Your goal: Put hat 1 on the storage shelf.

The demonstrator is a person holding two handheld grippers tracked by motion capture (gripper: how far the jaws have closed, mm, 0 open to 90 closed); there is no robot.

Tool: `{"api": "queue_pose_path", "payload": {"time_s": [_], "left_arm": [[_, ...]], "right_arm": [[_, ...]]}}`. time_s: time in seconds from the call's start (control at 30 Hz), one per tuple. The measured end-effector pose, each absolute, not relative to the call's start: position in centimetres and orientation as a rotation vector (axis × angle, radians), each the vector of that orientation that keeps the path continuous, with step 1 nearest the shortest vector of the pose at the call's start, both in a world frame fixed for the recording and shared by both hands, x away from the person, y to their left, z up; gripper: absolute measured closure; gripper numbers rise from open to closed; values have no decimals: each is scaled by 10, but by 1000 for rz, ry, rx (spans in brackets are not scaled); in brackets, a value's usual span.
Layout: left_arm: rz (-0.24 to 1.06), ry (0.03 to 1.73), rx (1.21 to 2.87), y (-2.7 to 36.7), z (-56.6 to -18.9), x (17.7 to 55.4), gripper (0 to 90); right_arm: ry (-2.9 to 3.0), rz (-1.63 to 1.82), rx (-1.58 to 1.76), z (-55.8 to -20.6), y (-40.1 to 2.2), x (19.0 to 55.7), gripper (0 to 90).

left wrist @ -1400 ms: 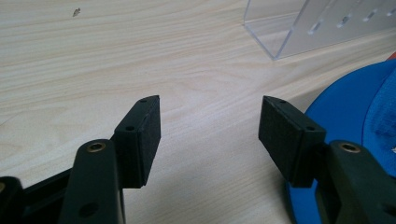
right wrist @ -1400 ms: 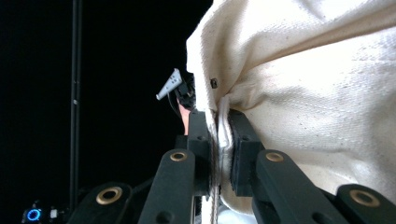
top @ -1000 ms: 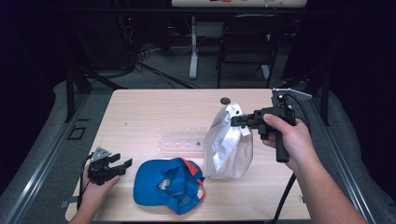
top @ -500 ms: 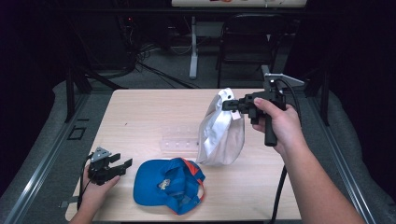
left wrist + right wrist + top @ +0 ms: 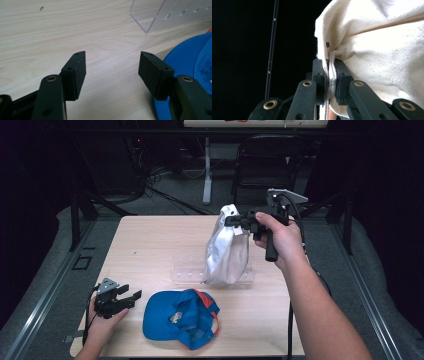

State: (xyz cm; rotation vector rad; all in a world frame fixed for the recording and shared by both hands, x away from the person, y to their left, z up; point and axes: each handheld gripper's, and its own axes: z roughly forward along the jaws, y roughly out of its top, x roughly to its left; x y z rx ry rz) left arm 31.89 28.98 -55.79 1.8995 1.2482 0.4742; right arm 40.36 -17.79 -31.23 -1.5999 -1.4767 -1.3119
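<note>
The right tool (image 5: 235, 220) is clamped on the edge of the white cap (image 5: 226, 251), which hangs at 1 o'clock over the clear rack (image 5: 186, 274), its lower edge near the counter (image 5: 150, 240). To do this well, keep the pinch firm and carry the cap level, clear of the rack. The left tool (image 5: 131, 296) rests wide and empty at 8 o'clock, beside the blue cap (image 5: 170, 312).

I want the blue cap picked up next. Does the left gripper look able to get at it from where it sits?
Probably yes. The left gripper rests open on the table right beside the blue cap, whose brim lies next to one of its fingers. Nothing lies between them, and the white cap hangs from the right gripper, well off.
</note>
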Motion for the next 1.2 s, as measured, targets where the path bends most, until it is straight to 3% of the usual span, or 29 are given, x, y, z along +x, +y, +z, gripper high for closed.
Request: {"api": "queue_pose_path", "payload": {"time_s": [1.2], "left_arm": [[464, 1240, 1894, 290, -558, 319, 390]], "right_arm": [[-1489, -1266, -1625, -332, -121, 457, 814]]}}
